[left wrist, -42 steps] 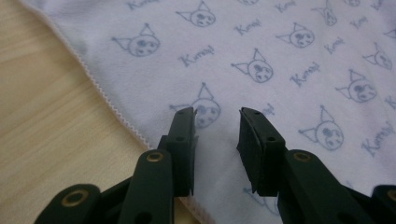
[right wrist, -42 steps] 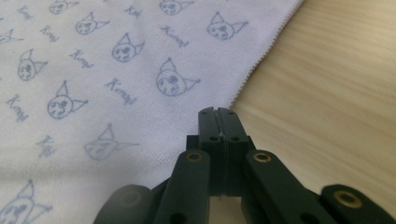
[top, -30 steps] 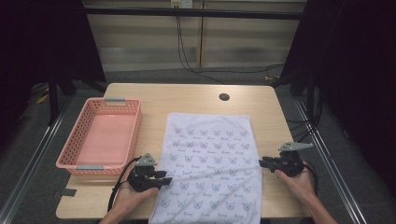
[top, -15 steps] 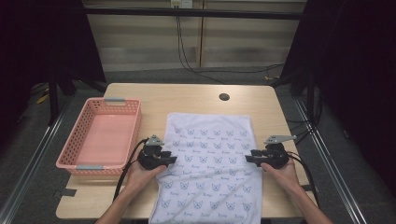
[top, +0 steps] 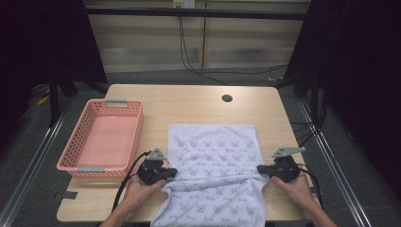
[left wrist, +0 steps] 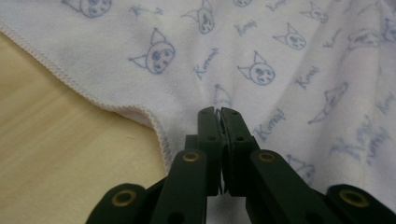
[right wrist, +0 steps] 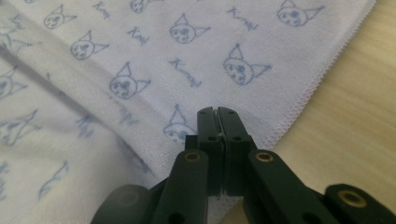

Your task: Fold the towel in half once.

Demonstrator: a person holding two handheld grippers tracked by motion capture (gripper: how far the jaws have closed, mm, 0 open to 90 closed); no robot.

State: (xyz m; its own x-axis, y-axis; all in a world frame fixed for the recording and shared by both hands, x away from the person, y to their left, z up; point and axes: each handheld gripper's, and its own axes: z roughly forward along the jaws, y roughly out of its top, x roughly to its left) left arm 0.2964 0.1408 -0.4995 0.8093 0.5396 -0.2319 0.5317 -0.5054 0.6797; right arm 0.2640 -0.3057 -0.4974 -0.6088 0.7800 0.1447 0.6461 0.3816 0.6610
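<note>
A white towel (top: 213, 161) printed with blue cat faces lies flat on the wooden table, its near end hanging over the front edge. My left gripper (top: 172, 173) pinches the towel's left hem about midway along. In the left gripper view the jaws (left wrist: 218, 112) have just closed, with the cloth (left wrist: 261, 60) caught between them. On the right hem, my right gripper (top: 259, 170) grips the same way. In the right gripper view its jaws (right wrist: 217, 111) have also just closed on the cloth (right wrist: 154, 56). The towel is puckered and drawn in between the two grips.
An empty pink plastic basket (top: 75, 158) stands on the left of the table, close to my left hand. A round cable hole (top: 227, 98) sits near the far edge. Bare wood (top: 198, 106) lies beyond the towel. Dark floor and cables surround the table.
Both grippers have shifted along the towel's sides and have shut on its hems. The cloth, flat before, now wrinkles and narrows between them.
</note>
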